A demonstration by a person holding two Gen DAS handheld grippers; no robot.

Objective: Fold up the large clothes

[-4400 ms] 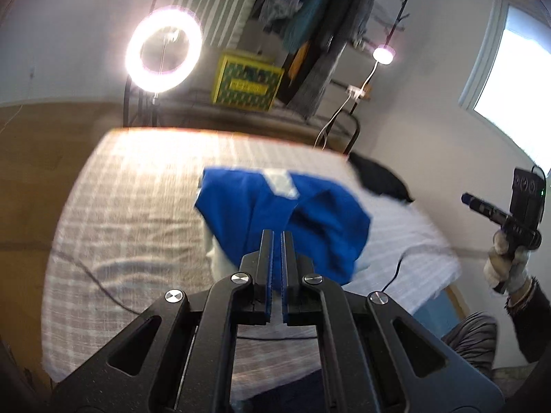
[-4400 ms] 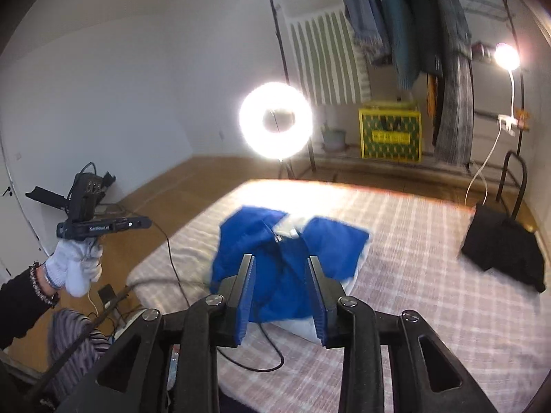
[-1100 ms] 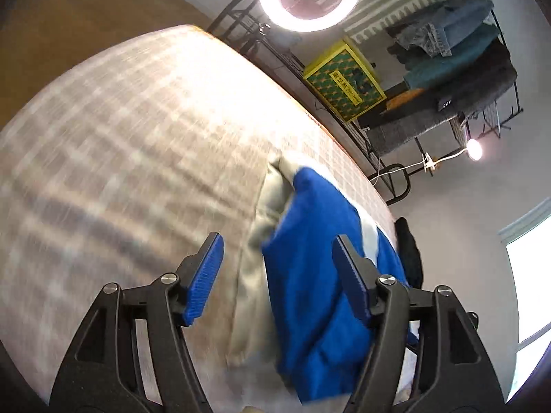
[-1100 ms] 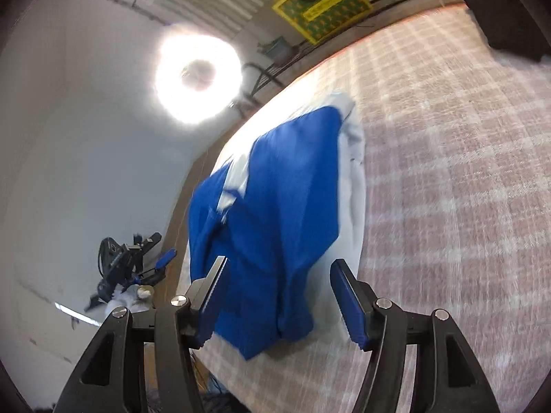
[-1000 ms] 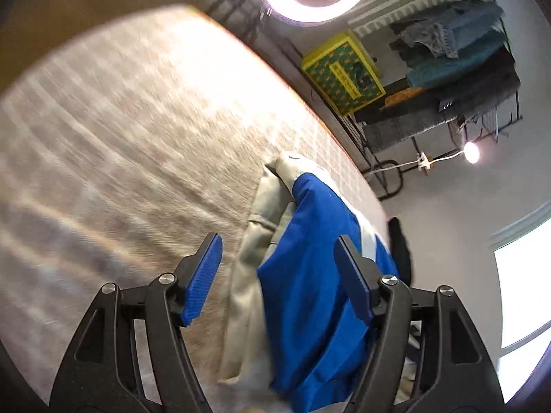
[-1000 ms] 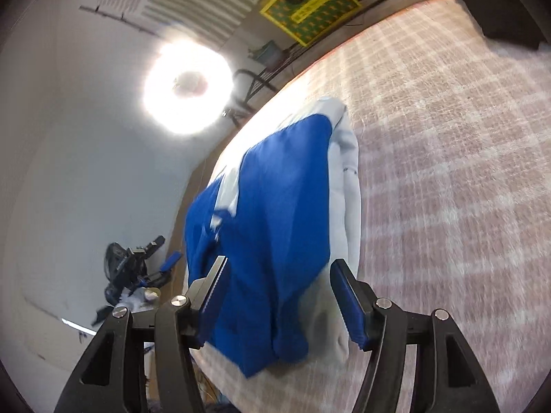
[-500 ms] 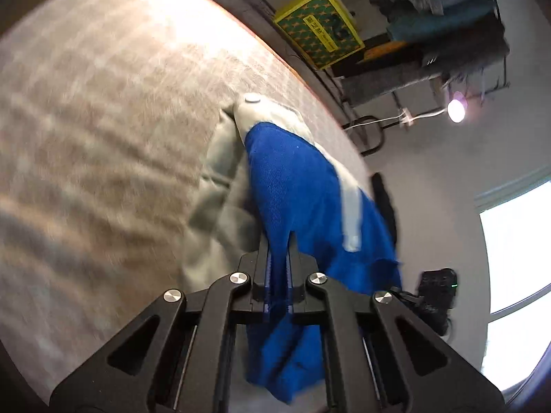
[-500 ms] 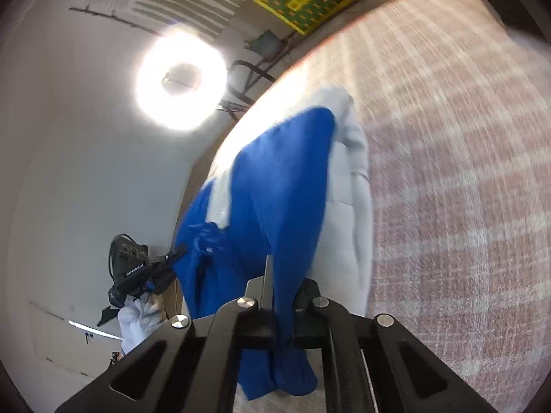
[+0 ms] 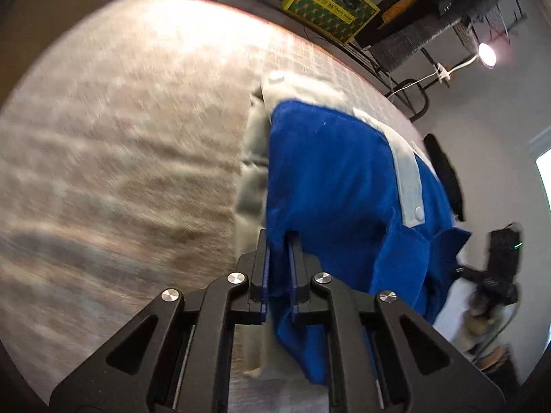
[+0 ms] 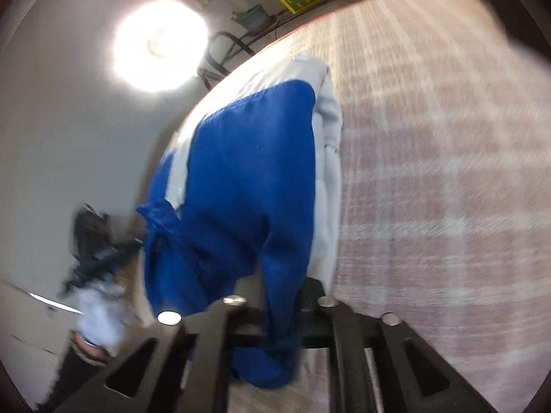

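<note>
1. The bed point(image 9: 120, 130), under its checked cover, carries the task's thing: a blue and pale grey jacket point(image 9: 330, 179) lying bunched in the middle, its near edge lifted off the cover by both grippers.
2. The main risk, as I judge it, is the jacket going down crooked. Only two small pinches on the near edge hold it, and the bulk hangs loose and creased between and beyond them. If one hand travels faster than the other, the fold will skew or the grey lining point(image 10: 327, 186) will slide out from under the blue.
3. The left gripper point(image 9: 278, 251) is clenched on a fold of blue cloth, fingers point(image 9: 263, 261) almost together with the fabric pressed between them.
4. The right gripper point(image 10: 275, 296) worries me more. Its jaws have just been opening, and blue cloth drapes over and between them, hiding the pads. Whether it grips or has let go, I cannot tell; a slack hold would drop that corner.
</note>
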